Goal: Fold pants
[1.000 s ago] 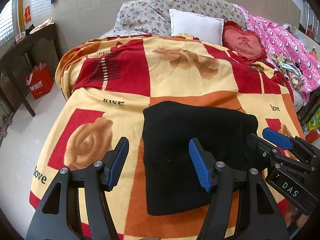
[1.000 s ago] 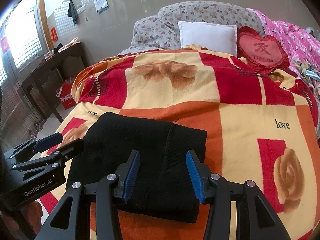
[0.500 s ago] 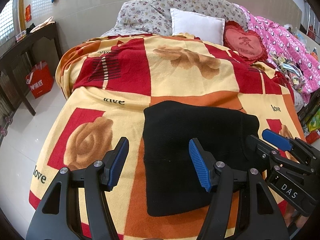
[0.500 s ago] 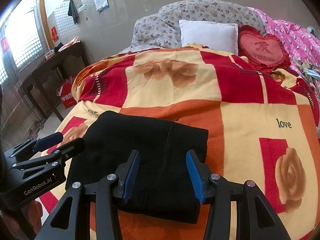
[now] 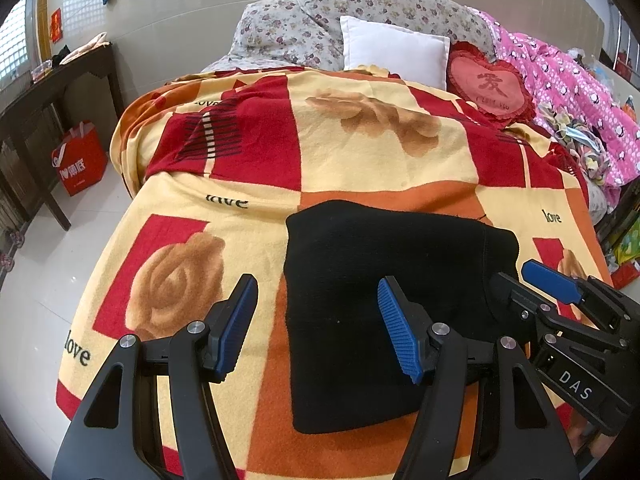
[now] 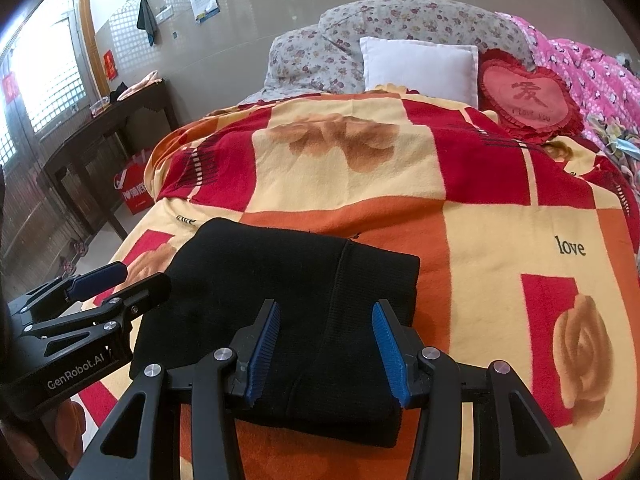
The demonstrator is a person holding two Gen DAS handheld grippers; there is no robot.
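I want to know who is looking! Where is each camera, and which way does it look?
Left wrist: on the left gripper, facing up the bed to the white pillow; own open jaws and the right gripper show.
Right wrist: on the right gripper, facing likewise; open jaws and the left gripper show.
Both see the folded black pants.

Folded black pants (image 6: 288,312) lying flat on patterned blanket (image 6: 500,232), near edge. Right gripper (image 6: 324,344) above them, jaws spread, empty. Left gripper (image 6: 116,284) at near left, parted. White pillow (image 6: 420,68) far.
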